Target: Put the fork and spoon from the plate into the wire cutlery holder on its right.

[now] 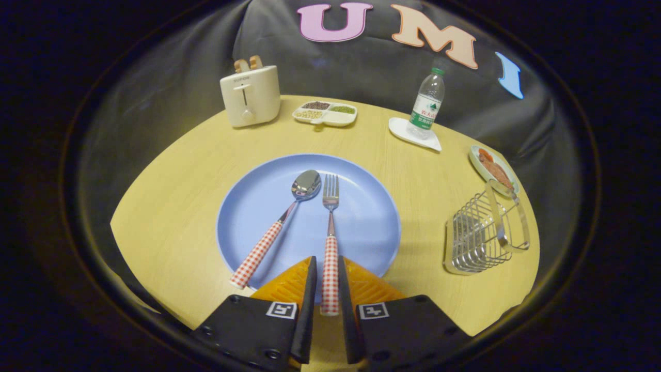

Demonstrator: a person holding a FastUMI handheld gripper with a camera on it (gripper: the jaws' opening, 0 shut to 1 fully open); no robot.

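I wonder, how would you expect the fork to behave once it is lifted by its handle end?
The fork looks rigid, so it should not flop. Its handle lies between the gripper fingers near the rear end, so the metal head may dip. The handle looks smooth and slim, so it could twist or slip on the way to the wire cutlery holder.

Bare yellow wooden tabletop [413,170] lay between the round blue plate [361,227] and the silver wire cutlery holder [477,237] — an open lane to the right. The gripper [325,281] had its fingers close on either side of the checked-handled fork [330,243]; whether they pressed it was unclear. The checked-handled spoon [279,227] angled off left, apart. Beyond — a cream toaster [250,95], clear plastic bottle [427,103], white divided dish [325,113].
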